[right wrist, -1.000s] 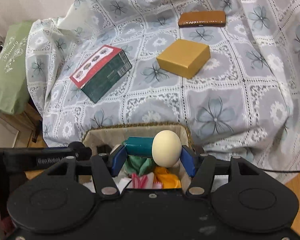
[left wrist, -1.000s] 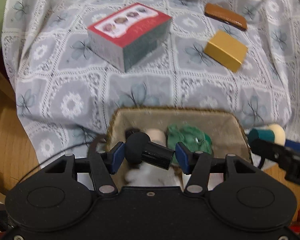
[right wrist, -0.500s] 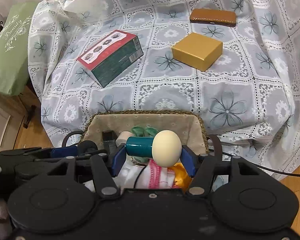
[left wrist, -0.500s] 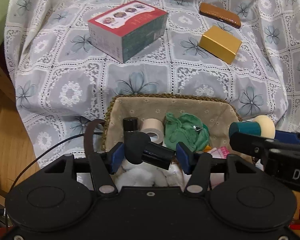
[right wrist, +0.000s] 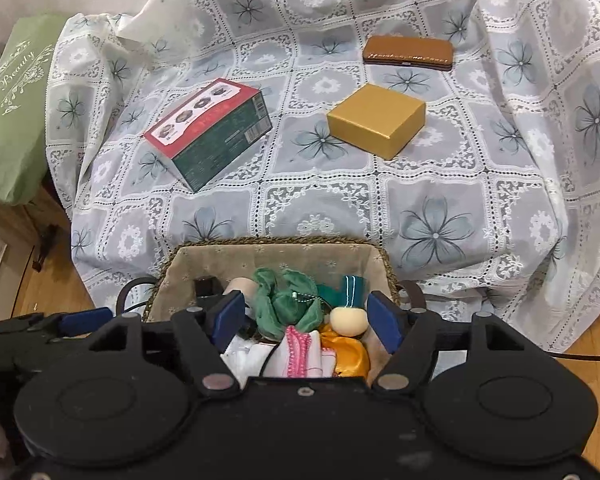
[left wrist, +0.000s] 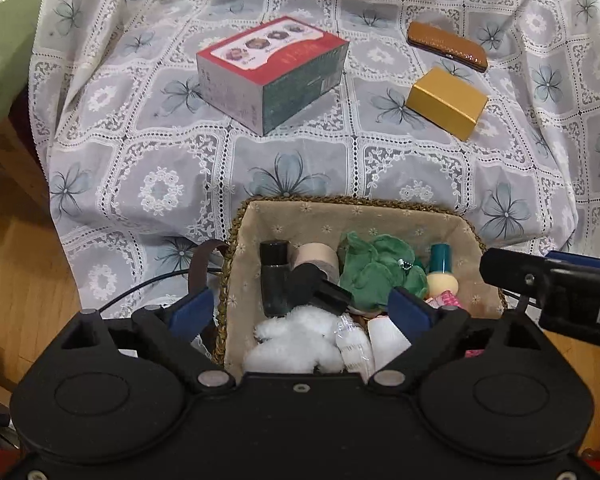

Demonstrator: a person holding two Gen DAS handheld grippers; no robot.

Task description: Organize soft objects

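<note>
Woven basket (left wrist: 236, 236) fills lower centre, packed: green cloth (left wrist: 380, 268), white fluff (left wrist: 296, 340), sponge (right wrist: 348, 320). Left claw (left wrist: 300, 312), right claw (right wrist: 306, 320) both wide open, empty. Cloth likely light, limp; pinch bunched fold.

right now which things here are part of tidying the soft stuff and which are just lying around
Job: lined basket, green fabric piece, white fluffy item, cream-tipped teal applicator, black applicator.

Lying about: red and green box, gold box, brown case.
</note>
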